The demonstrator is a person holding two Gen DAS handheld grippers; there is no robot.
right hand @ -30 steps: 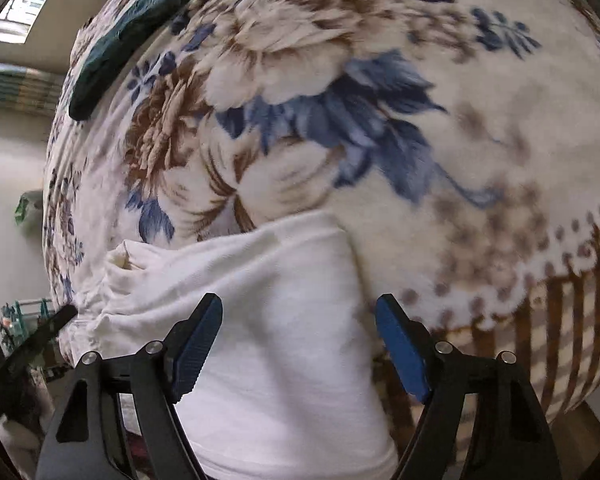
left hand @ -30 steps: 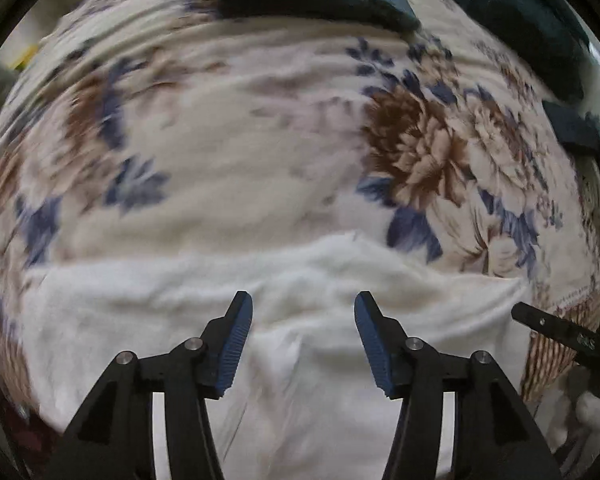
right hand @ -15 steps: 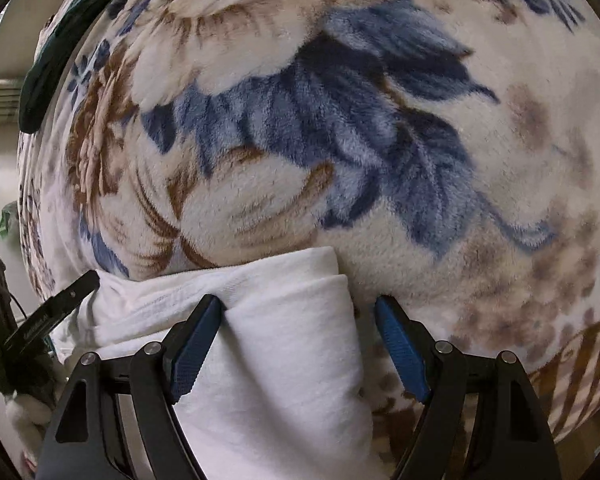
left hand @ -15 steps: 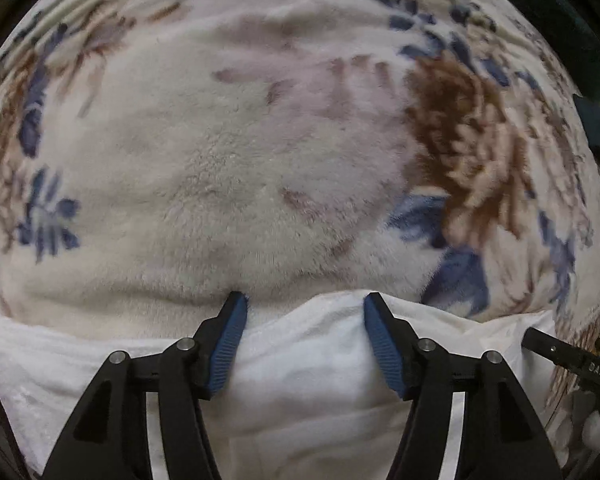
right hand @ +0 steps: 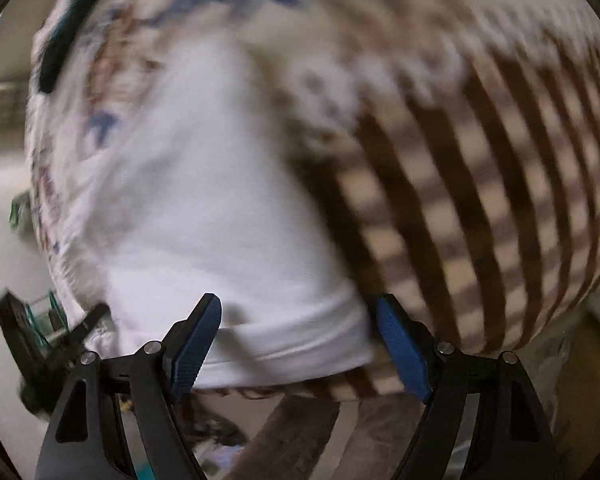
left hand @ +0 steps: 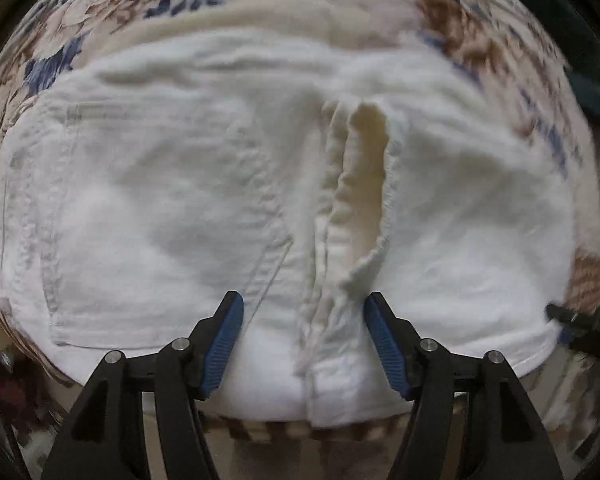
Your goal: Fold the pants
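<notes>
White pants (left hand: 188,184) lie folded on a floral blanket (left hand: 100,12), with a back pocket at the left and an open fold of fabric (left hand: 364,184) in the middle. My left gripper (left hand: 304,340) is open and empty above the pants' near edge. In the blurred right wrist view the pants (right hand: 204,208) hang toward the bed's edge, and my right gripper (right hand: 300,344) is open and empty at their near hem. The right gripper's tip (left hand: 580,320) shows at the right of the left wrist view.
The blanket's brown striped border (right hand: 480,168) drapes over the bed's edge at the right. A dark green cloth (right hand: 72,28) lies far back on the bed. The floor (right hand: 4,184) shows at the left, below the edge.
Both grippers have pulled back toward the bed's near edge, away from the pants' far fold. More of the pants now shows. Both stay open.
</notes>
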